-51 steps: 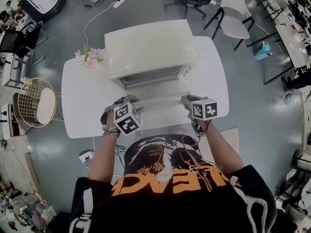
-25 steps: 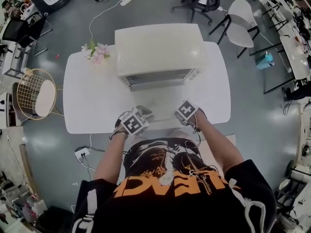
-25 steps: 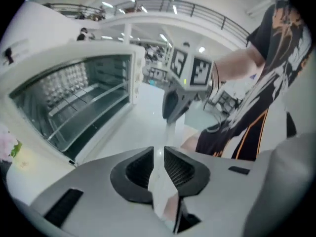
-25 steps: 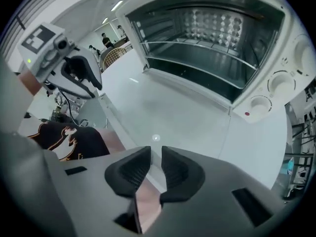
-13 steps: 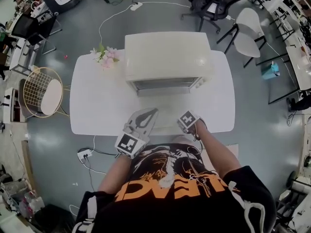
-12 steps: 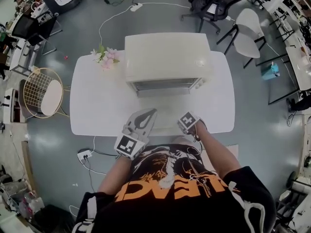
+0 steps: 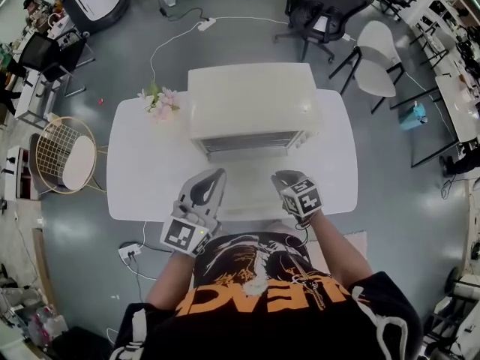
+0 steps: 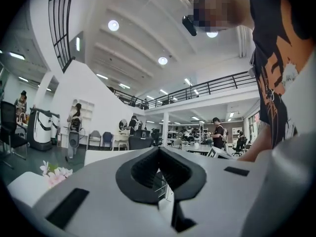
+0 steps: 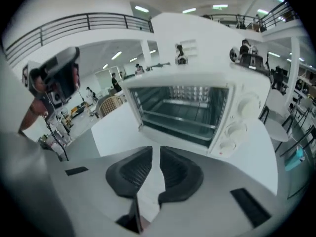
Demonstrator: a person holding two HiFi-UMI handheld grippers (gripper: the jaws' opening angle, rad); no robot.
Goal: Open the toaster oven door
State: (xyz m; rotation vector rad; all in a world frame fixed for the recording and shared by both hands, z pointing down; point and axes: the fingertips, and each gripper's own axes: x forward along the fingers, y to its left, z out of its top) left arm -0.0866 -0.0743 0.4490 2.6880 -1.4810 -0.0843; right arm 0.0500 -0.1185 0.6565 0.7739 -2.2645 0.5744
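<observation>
A cream toaster oven [image 7: 251, 100] stands at the back of the white table [image 7: 142, 178]. Its glass door [image 7: 251, 178] lies folded down flat toward me. In the right gripper view the oven [image 9: 247, 107] shows an uncovered cavity with wire racks [image 9: 180, 110]. My left gripper [image 7: 212, 177] hovers over the table's front part, left of the door, shut and empty, touching nothing. In its own view the left gripper [image 8: 159, 149] points level across the room. My right gripper [image 7: 283, 178] hangs by the door's right front corner; seen from the right gripper [image 9: 159, 149], its jaws stand almost together with nothing between them.
Pink flowers [image 7: 159, 100] lie on the table left of the oven. A wire stool [image 7: 64, 156] stands off the table's left end. Chairs [image 7: 371, 58] are at the back right. A power strip [image 7: 131, 251] lies on the floor near my left side.
Both grippers have drawn back from the lowered door toward me. The left one has tipped upward and its jaws have closed. The door stays down.
</observation>
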